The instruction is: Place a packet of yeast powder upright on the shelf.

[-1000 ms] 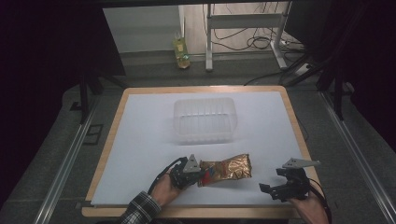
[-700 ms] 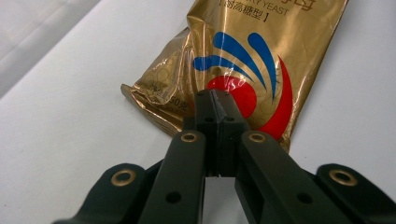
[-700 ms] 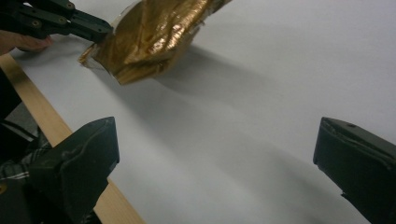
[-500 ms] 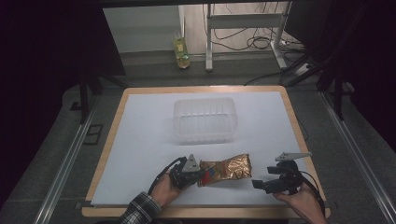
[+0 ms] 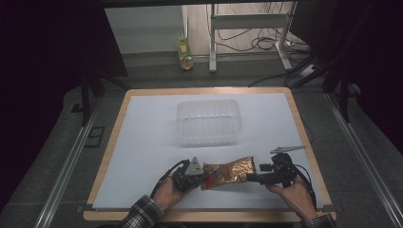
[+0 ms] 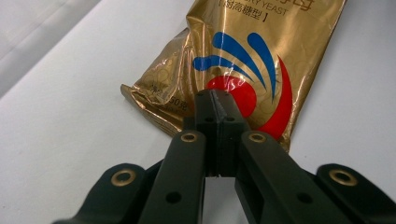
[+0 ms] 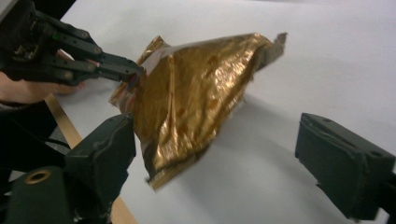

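Left tongs (image 5: 202,178), low in the high view just left of centre, are pressed together on the left end of a crinkled gold foil packet printed with blue and red swirls (image 5: 230,172), which lies on the white surface (image 5: 142,142) in the lower middle of the frame. Right tongs (image 5: 253,177) stand spread at the packet's right end, one black jaw at the foil's edge in the right gripper view. Above the packet, apart from it, sits a clear ribbed plastic tub (image 5: 207,121).
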Demonstrator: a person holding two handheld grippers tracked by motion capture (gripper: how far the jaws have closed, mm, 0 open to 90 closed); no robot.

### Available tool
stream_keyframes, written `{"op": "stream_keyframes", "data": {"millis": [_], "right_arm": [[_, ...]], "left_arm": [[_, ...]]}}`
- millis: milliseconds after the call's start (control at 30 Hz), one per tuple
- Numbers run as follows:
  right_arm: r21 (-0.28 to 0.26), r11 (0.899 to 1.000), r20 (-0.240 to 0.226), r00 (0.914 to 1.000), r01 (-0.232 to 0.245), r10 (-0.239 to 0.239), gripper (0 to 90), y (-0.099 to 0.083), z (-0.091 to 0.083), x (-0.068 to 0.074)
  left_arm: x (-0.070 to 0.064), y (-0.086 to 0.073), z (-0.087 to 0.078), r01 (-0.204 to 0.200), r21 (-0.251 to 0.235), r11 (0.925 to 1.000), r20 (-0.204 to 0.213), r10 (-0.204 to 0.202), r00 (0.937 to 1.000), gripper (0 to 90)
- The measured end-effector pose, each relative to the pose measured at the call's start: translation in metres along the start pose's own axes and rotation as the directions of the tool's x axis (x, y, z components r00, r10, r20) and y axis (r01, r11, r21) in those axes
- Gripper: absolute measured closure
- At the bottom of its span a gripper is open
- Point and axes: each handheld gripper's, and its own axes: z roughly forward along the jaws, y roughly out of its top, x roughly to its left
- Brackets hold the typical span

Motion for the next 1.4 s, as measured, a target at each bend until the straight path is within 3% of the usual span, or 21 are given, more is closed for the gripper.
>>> {"op": "stream_keyframes", "data": {"millis": [67, 100, 133, 200, 267, 433, 600, 667, 700, 800, 867, 967, 1067, 1400], "right_arm": [[0.001, 1.0, -0.013, 0.9998, -0.014, 0.014, 17.7, 0.003, 0.004, 0.0], [0.005, 1.0, -0.017, 0.9996, -0.021, 0.021, 18.6, 0.004, 0.005, 0.0], [0.013, 1.0, -0.026, 0.9993, -0.027, 0.028, 19.1, 0.005, 0.007, -0.001], [0.021, 0.999, -0.044, 0.9982, -0.039, 0.04, 20.3, 0.007, 0.012, -0.002], [0.023, 0.999, -0.055, 0.9973, -0.048, 0.05, 22.6, 0.008, 0.015, -0.002], [0.03, 0.996, -0.093, 0.9924, -0.078, 0.081, 30.4, 0.013, 0.023, -0.004], [0.067, 0.99, -0.155, 0.9794, -0.121, 0.13, 41.5, 0.018, 0.033, -0.005], [0.069, 0.989, -0.155, 0.9783, -0.128, 0.137, 49.9, 0.019, 0.035, -0.004], [0.067, 0.99, -0.158, 0.9781, -0.127, 0.136, 52.9, 0.02, 0.035, -0.004], [0.065, 0.989, -0.171, 0.9746, -0.135, 0.144, 60.9, 0.022, 0.032, -0.004], [0.068, 0.989, -0.182, 0.9728, -0.133, 0.144, 64.5, 0.022, 0.031, -0.004], [0.07, 0.988, -0.192, 0.9696, -0.14, 0.151, 68.8, 0.022, 0.029, -0.004], [0.063, 0.991, -0.182, 0.9745, -0.121, 0.131, 70.8, 0.024, 0.025, 0.0], [0.035, 0.997, -0.169, 0.9827, -0.07, 0.075, 71.9, 0.03, 0.014, 0.007]], "left_arm": [[0.0, 0.0, 0.0, 0.001, -0.001, 1.0, 0.002, -0.001, 1.0, 89.7], [-0.001, 0.0, 0.001, 0.023, -0.019, 0.9995, 0.003, -0.023, 0.9997, 89.7], [0.001, 0.0, 0.0, 0.003, -0.002, 1.0, 0.003, -0.003, 1.0, 89.7], [0.0, -0.001, 0.001, 0.024, -0.02, 0.9995, 0.005, -0.024, 0.9997, 89.7], [0.001, -0.001, 0.0, 0.007, -0.006, 1.0, 0.005, -0.007, 1.0, 89.7], [0.0, -0.001, 0.0, 0.013, -0.012, 0.9999, 0.003, -0.013, 0.9999, 89.7], [0.0, -0.002, 0.001, 0.035, -0.03, 0.9989, 0.007, -0.034, 0.9994, 89.6], [-0.001, -0.002, 0.001, 0.035, -0.031, 0.9989, 0.004, -0.035, 0.9994, 89.6], [0.0, -0.002, 0.0, 0.018, -0.019, 0.9997, 0.002, -0.018, 0.9998, 89.6], [-0.001, -0.003, 0.001, 0.023, -0.034, 0.9992, 0.002, -0.023, 0.9997, 89.4], [0.0, -0.003, 0.0, -0.003, -0.027, 0.9996, -0.004, 0.003, 1.0, 89.2], [0.001, -0.003, -0.001, 0.007, -0.036, 0.9993, -0.005, -0.007, 1.0, 84.8], [0.003, -0.004, -0.003, 0.03, -0.059, 0.9978, 0.009, -0.029, 0.9995, 78.0], [0.0, -0.002, -0.003, 0.014, -0.073, 0.9973, -0.032, -0.016, 0.9994, 44.9]]}}
